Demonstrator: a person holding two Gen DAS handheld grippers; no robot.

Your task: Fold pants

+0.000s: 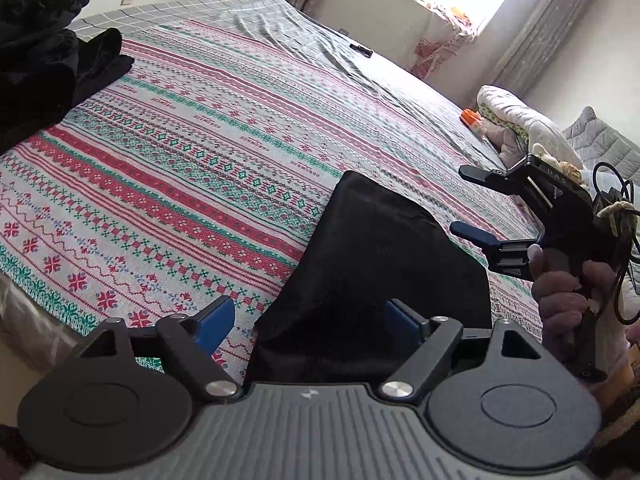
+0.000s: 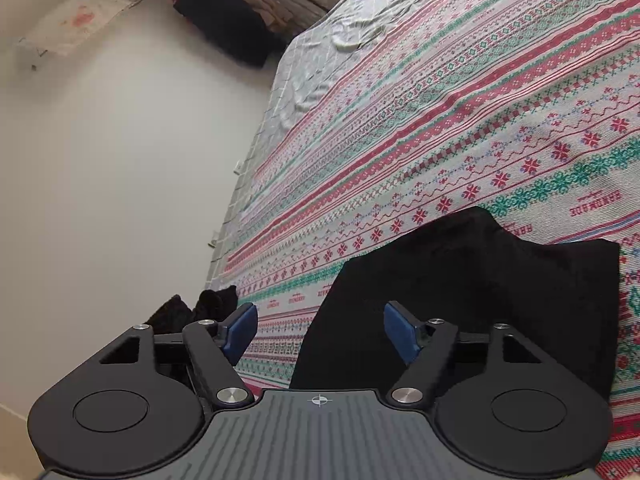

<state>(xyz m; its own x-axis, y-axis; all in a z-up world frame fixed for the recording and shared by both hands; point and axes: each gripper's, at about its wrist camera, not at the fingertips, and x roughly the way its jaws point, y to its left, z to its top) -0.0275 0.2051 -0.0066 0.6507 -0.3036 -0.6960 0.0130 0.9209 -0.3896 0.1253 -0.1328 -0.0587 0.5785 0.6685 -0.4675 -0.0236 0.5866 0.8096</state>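
Left wrist view, folded black pants (image 1: 372, 276) on bedspread (image 1: 180, 152), just ahead of spread left tool (image 1: 308, 322)

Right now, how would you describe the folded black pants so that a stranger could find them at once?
Find the bed with the red-and-green patterned blanket. The folded pants lie flat on it at the near edge, just ahead of the open left gripper. Unlike the crumpled black pile at the far left, they form one neat, smooth rectangle.
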